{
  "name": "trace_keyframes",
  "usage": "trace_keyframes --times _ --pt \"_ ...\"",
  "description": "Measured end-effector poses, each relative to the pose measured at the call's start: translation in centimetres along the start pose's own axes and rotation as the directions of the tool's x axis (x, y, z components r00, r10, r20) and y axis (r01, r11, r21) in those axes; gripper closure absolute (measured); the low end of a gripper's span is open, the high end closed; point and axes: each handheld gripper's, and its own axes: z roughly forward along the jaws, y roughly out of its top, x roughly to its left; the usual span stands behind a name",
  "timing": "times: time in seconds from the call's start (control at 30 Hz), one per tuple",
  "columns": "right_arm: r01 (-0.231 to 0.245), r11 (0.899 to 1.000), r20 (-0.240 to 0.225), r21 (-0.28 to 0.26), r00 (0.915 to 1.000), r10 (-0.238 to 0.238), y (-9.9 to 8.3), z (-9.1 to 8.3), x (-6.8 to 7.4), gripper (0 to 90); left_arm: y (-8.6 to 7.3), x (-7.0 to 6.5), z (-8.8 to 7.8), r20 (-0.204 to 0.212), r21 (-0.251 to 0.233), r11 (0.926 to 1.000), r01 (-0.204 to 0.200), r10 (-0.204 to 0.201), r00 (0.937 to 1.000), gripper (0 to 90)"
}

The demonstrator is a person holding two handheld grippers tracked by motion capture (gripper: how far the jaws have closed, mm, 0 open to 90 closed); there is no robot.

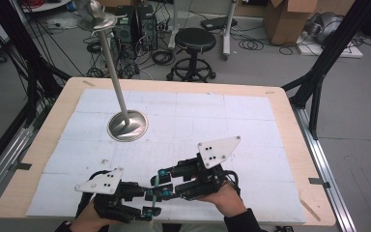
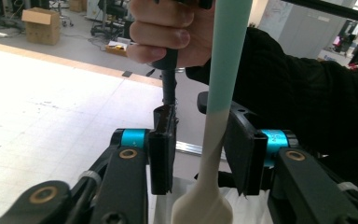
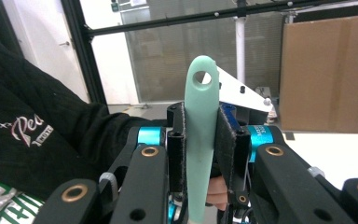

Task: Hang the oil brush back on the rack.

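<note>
A slim utensil (image 1: 153, 190) with a mint-green handle and a cream-coloured lower end hangs between both grippers near the table's front edge. My right gripper (image 3: 201, 112) is shut on the green handle (image 3: 200, 135), whose end with a round hole sticks up past the pads. In the left gripper view the utensil (image 2: 216, 121) runs top to bottom between the jaws of my left gripper (image 2: 191, 116); it lies against the right-hand pad, and a gap shows at the left-hand pad. In the high view my left gripper (image 1: 147, 205) sits just below my right gripper (image 1: 158, 181).
A metal stand with a round base (image 1: 127, 125) and a tall leaning pole rises from the white mat at centre left. The wooden table edge (image 1: 290, 116) frames the mat. Beyond the table stand a black stool (image 1: 194, 41) and a cardboard box (image 1: 287, 19).
</note>
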Motion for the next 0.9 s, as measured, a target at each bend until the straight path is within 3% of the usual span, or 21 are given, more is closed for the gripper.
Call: trace_keyframes --times 0.27,0.47,0.5,0.57,0.6,0.67,0.7,0.73,0.8,0.87,0.9 --pt "0.002 1.000 -0.009 0.006 1.0000 -0.002 -0.2 0.2 0.0 75.5 -0.1 -0.2 0.0 0.017 0.007 0.9994 -0.034 0.034 0.9993 79.7" --pt "-0.007 1.000 0.011 -0.004 0.9999 0.007 -0.2 -0.1 0.0 74.3 0.2 -0.5 0.0 -0.041 0.006 0.9981 -0.062 0.062 0.9973 81.1" --pt "-0.016 1.000 0.026 -0.018 0.9995 0.016 -0.3 -0.1 0.0 68.2 0.2 -0.5 -0.1 -0.065 0.005 0.9985 -0.054 0.054 0.9964 81.2" --pt "-0.048 0.996 0.101 -0.071 0.9933 0.055 -0.3 -0.3 0.1 43.9 0.3 -0.4 -0.3 -0.128 0.002 0.9986 -0.052 0.052 0.9904 81.2" --pt "-0.064 0.994 0.173 -0.090 0.9818 0.079 -0.2 -0.5 0.3 42.1 0.3 -0.4 -0.4 -0.175 0.006 0.9989 -0.047 0.048 0.9835 81.2" --pt "-0.050 0.996 0.261 -0.080 0.9628 0.070 -0.1 -0.5 0.6 37.8 0.3 -0.2 -0.7 -0.256 -0.004 0.9994 -0.033 0.031 0.9662 81.1" --pt "-0.049 0.996 0.313 -0.079 0.9469 0.072 -0.1 -0.4 0.9 35.3 0.2 -0.1 -0.7 -0.305 -0.006 0.9998 -0.021 0.018 0.9520 81.1" --pt "-0.045 0.997 0.367 -0.068 0.9279 0.067 -0.1 -0.3 1.0 35.2 0.2 -0.1 -0.8 -0.350 -0.005 0.9999 -0.009 0.007 0.9366 81.0" --pt "-0.040 0.998 0.478 -0.041 0.8767 0.054 -0.2 0.1 1.3 37.4 0.1 -0.1 -0.8 -0.431 0.004 1.0000 -0.002 0.004 0.9022 81.0" --pt "-0.047 0.999 0.560 -0.006 0.8273 0.042 -0.3 0.6 1.5 41.5 0.0 -0.2 -0.7 -0.492 0.010 0.9999 0.004 0.002 0.8706 81.0" --pt "-0.055 0.999 0.580 0.000 0.8133 0.045 -0.5 0.9 1.5 43.7 0.0 -0.2 -0.6 -0.520 0.016 0.9999 0.004 0.005 0.8541 81.0"
